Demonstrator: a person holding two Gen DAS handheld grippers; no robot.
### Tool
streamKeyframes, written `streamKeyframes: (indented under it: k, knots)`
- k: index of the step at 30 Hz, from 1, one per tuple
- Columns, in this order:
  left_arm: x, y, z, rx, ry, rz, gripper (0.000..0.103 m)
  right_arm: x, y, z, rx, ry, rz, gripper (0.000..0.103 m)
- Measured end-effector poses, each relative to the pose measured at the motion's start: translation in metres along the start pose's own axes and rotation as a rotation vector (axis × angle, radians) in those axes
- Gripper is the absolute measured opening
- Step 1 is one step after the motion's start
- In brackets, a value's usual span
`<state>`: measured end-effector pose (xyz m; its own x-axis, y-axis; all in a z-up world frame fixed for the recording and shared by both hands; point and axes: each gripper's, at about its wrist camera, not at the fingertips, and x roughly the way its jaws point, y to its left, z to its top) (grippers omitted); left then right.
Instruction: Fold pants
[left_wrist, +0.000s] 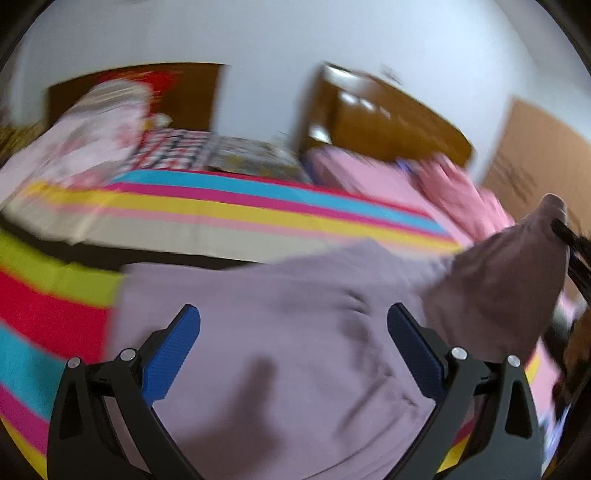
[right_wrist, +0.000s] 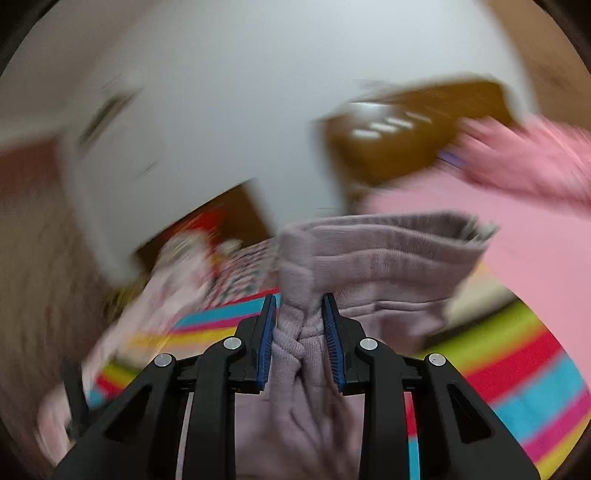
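Note:
The pants (left_wrist: 295, 350) are mauve knit fabric, spread on a striped bed sheet (left_wrist: 229, 214). My left gripper (left_wrist: 293, 314) is open and empty, hovering just above the flat part of the pants. At the right of the left wrist view one end of the pants (left_wrist: 509, 280) is lifted up. My right gripper (right_wrist: 300, 306) is shut on a bunched fold of the pants (right_wrist: 369, 258), whose ribbed band hangs over and beyond the jaws. Both views are blurred by motion.
A brown wooden headboard (left_wrist: 388, 118) stands by the white wall. Pink bedding (left_wrist: 399, 177) lies at the back right, and a patterned pillow or quilt (left_wrist: 92, 133) at the back left. A cardboard sheet (left_wrist: 535, 162) leans at the right.

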<state>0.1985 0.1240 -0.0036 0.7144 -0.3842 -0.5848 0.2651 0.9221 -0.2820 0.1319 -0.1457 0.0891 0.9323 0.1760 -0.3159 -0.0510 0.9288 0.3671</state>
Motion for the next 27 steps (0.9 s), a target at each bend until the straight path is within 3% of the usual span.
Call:
streamKeyframes:
  k: [2, 3, 5, 7, 9, 11, 14, 15, 16, 17, 19, 21, 23, 25, 27]
  knots:
    - [-0.020, 0.031, 0.001, -0.086, -0.028, 0.039, 0.101, 0.027, 0.078, -0.014, -0.185, 0.067, 0.155, 0.017]
    - [-0.032, 0.048, -0.001, -0.127, -0.044, 0.068, 0.101, 0.036, 0.106, -0.025, -0.246, 0.103, 0.222, 0.002]
    - [-0.052, 0.075, -0.004, -0.175, -0.063, 0.123, 0.101, 0.065, 0.173, -0.076, -0.410, 0.245, 0.336, 0.002]
    - [-0.067, 0.093, -0.009, -0.208, -0.064, 0.178, 0.101, 0.086, 0.209, -0.123, -0.520, 0.419, 0.416, 0.002]
    - [-0.082, 0.110, -0.021, -0.235, -0.051, 0.216, 0.101, 0.090, 0.232, -0.172, -0.567, 0.548, 0.500, 0.002]
    - [-0.089, 0.118, -0.025, -0.237, -0.036, 0.231, 0.101, 0.087, 0.236, -0.192, -0.585, 0.610, 0.531, 0.003]
    - [-0.088, 0.125, -0.028, -0.267, -0.014, 0.173, 0.101, 0.085, 0.218, -0.183, -0.517, 0.621, 0.529, 0.015]
    - [-0.084, 0.123, -0.027, -0.279, -0.006, 0.136, 0.101, 0.087, 0.207, -0.173, -0.474, 0.620, 0.522, 0.040]
    - [-0.077, 0.119, -0.022, -0.290, 0.003, 0.076, 0.101, 0.086, 0.197, -0.164, -0.438, 0.611, 0.512, 0.082]
    - [-0.070, 0.113, -0.019, -0.297, 0.012, 0.021, 0.101, 0.080, 0.183, -0.153, -0.394, 0.573, 0.495, 0.094]
    - [-0.052, 0.099, -0.010, -0.310, 0.049, -0.121, 0.101, 0.064, 0.162, -0.132, -0.337, 0.500, 0.501, 0.094]
    - [-0.029, 0.079, -0.003, -0.334, 0.113, -0.279, 0.101, 0.049, 0.139, -0.119, -0.314, 0.457, 0.457, 0.093]
    - [-0.013, 0.058, -0.002, -0.346, 0.164, -0.387, 0.101, 0.033, 0.117, -0.108, -0.304, 0.407, 0.394, 0.088]
    - [0.001, 0.045, -0.005, -0.355, 0.207, -0.424, 0.101, 0.022, 0.099, -0.099, -0.292, 0.339, 0.315, 0.085]
    - [0.015, 0.036, -0.009, -0.353, 0.238, -0.408, 0.101, 0.012, 0.087, -0.091, -0.337, 0.298, 0.235, 0.085]
